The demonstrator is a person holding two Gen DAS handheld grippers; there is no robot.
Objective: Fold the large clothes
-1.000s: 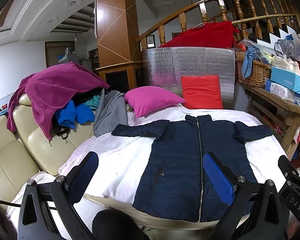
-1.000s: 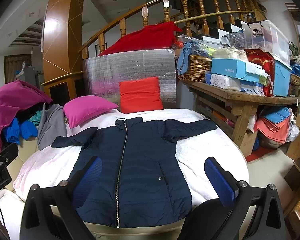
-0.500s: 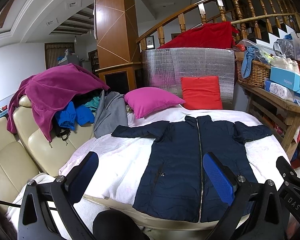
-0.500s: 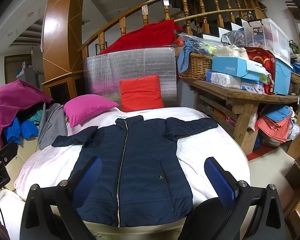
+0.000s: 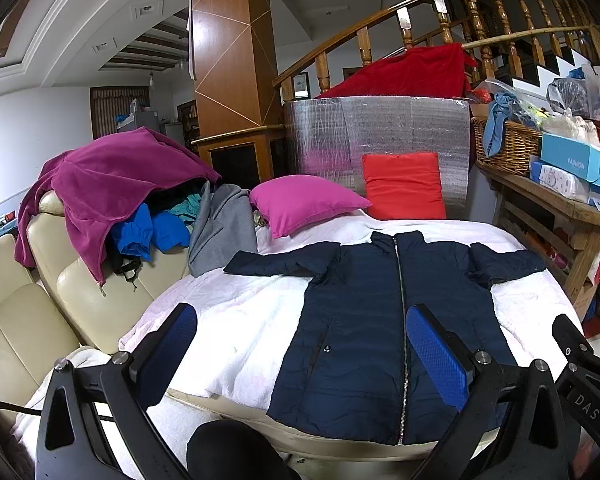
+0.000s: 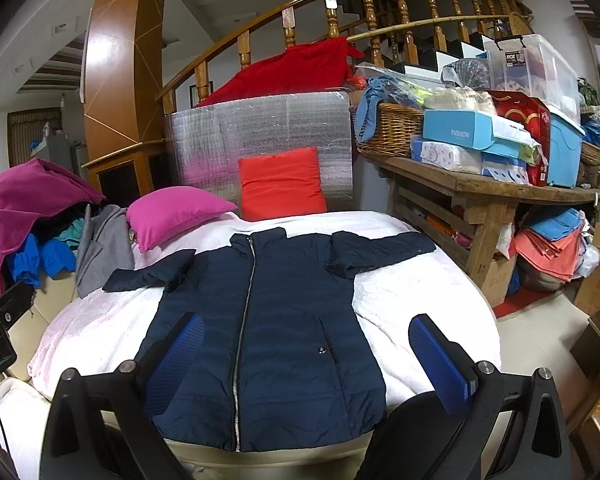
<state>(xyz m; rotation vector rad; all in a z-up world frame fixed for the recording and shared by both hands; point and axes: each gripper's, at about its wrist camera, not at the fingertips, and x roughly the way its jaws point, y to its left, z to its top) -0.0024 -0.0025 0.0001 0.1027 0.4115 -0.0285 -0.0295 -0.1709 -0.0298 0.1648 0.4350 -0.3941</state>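
A: Where is the navy quilted zip-up jacket [image 5: 388, 320]?

B: It lies flat, front up and zipped, on the white textured blanket [image 5: 236, 320], both sleeves spread out, hem toward the cameras. A magenta cushion [image 5: 304, 204] and a red square cushion [image 5: 402, 186] sit beyond its collar.

A: And the claws?

B: The left gripper [image 5: 300, 344] is released, its blue-padded fingers spread wide and nothing between them, short of the hem. The right gripper [image 6: 306, 354] is likewise released and empty, hovering apart from the cloth.
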